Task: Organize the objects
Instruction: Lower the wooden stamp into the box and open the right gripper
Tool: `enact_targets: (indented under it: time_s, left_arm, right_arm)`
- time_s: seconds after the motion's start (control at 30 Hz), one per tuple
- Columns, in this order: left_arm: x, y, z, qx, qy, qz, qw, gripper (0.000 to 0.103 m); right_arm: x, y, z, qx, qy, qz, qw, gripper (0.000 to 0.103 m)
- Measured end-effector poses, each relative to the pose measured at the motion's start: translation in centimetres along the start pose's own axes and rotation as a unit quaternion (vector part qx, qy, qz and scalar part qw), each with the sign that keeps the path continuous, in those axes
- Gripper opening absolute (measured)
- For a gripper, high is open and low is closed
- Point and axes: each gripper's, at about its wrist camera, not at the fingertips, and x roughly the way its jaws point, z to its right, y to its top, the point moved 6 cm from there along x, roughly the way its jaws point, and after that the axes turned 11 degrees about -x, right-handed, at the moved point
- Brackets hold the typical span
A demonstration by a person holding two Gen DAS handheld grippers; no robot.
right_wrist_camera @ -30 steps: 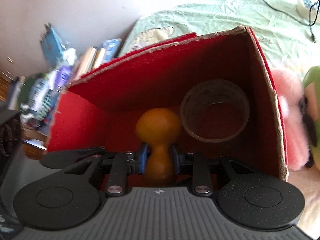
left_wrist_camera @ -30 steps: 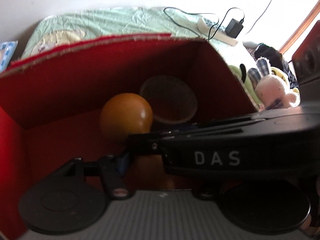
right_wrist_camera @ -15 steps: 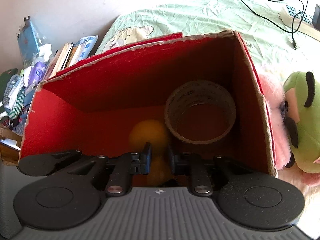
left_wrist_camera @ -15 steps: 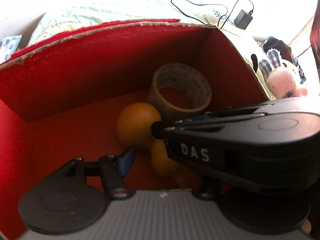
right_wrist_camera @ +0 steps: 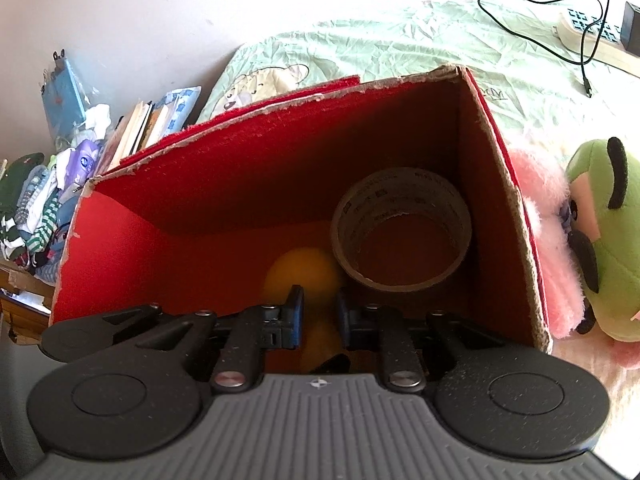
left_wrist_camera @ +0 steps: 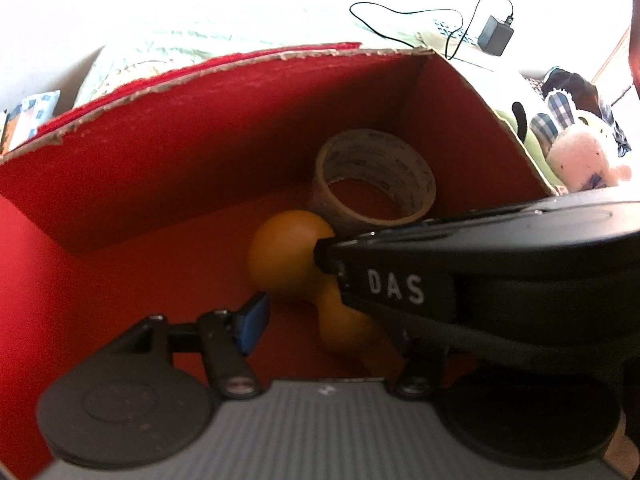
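Two handheld grippers reach down into an open red cardboard box (right_wrist_camera: pixel 224 184) that sits on a bed covered with a pale green sheet (right_wrist_camera: pixel 400 44).

Inside the box, on its red floor, is an orange dumbbell-shaped toy (left_wrist_camera: pixel 288 256), two round balls joined by a narrow waist. Just beside it, touching its far ball and close to the box's right wall, lies a roll of brown tape (right_wrist_camera: pixel 400 228), resting flat with its hole facing up.

The right gripper (right_wrist_camera: pixel 320 316) has its two blue-padded fingers either side of the toy's narrow waist. Its jaws have just been closing, and in the right wrist view they stand close together with the toy's neck between them, apparently clenched on it, though the contact itself is dim and blurred. In the left wrist view this gripper crosses the right side of the picture as a large black body marked "DAS", hiding part of the toy.

The left gripper (left_wrist_camera: pixel 328 328) hangs over the near part of the box. One blue pad (left_wrist_camera: pixel 252 326) shows at the left, clear of the toy; the other finger is hidden behind the right gripper. It looks released, holding nothing.

Outside the box, against its right wall, lie a pink plush toy (right_wrist_camera: pixel 544 240) and a green plush toy (right_wrist_camera: pixel 608 240). A black cable (right_wrist_camera: pixel 552 24) and a charger (left_wrist_camera: pixel 496 34) lie farther back on the sheet. Books and clutter (right_wrist_camera: pixel 132 132) are stacked at the left by the wall.
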Motion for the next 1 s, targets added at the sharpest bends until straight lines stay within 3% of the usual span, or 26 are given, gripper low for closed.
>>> enact_targets:
  time_s: [0.6,1.0]
  left_arm:
    - [-0.28,0.08,0.02,0.002,0.045,0.032,0.9985,0.065]
    - [-0.42,0.26,-0.34,-0.001,0.053,0.038,0.9979,0.065]
  right_arm:
    - [-0.23,-0.15,-0.13,-0.001,0.005,0.005,1.000,0.020]
    - [-0.41,-0.05,0.00,0.005,0.005,0.026,1.000,0.020]
